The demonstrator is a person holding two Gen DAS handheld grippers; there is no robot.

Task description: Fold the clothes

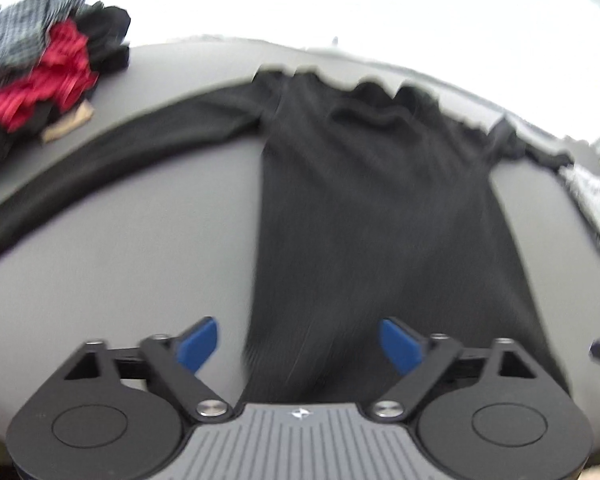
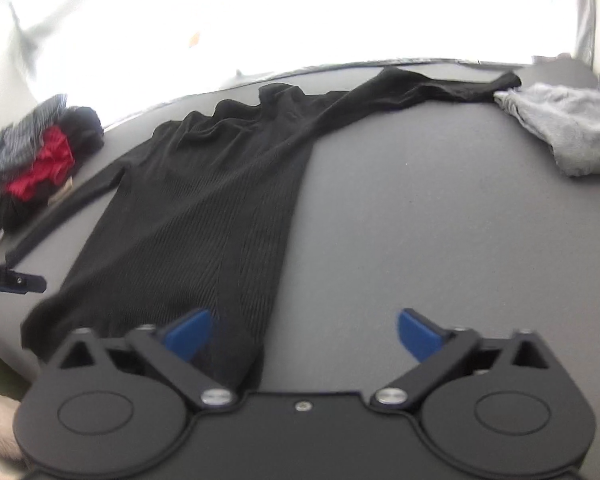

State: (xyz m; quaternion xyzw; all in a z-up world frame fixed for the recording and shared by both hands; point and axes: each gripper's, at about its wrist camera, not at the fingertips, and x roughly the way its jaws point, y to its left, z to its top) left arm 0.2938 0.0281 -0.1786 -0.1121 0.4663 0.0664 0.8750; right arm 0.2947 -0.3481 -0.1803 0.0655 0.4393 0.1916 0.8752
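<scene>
A black ribbed long-sleeved top point(image 1: 360, 200) lies spread flat on the grey table point(image 1: 120, 260), neck toward the far edge. One sleeve point(image 1: 100, 168) stretches out to the left and the other sleeve point(image 2: 420, 88) to the far right. My left gripper point(image 1: 300, 332) hovers open over the hem's left corner, blue pads wide apart, nothing gripped. My right gripper point(image 2: 304, 320) is open above the top point(image 2: 204, 208) at the hem's right corner, its left pad over the cloth and its right pad over bare table.
A pile of clothes point(image 1: 48, 68), checked, red and black, sits at the far left of the table. A crumpled grey garment point(image 2: 568, 128) lies at the far right by the sleeve end. The table's far edge point(image 2: 340, 68) meets a bright white background.
</scene>
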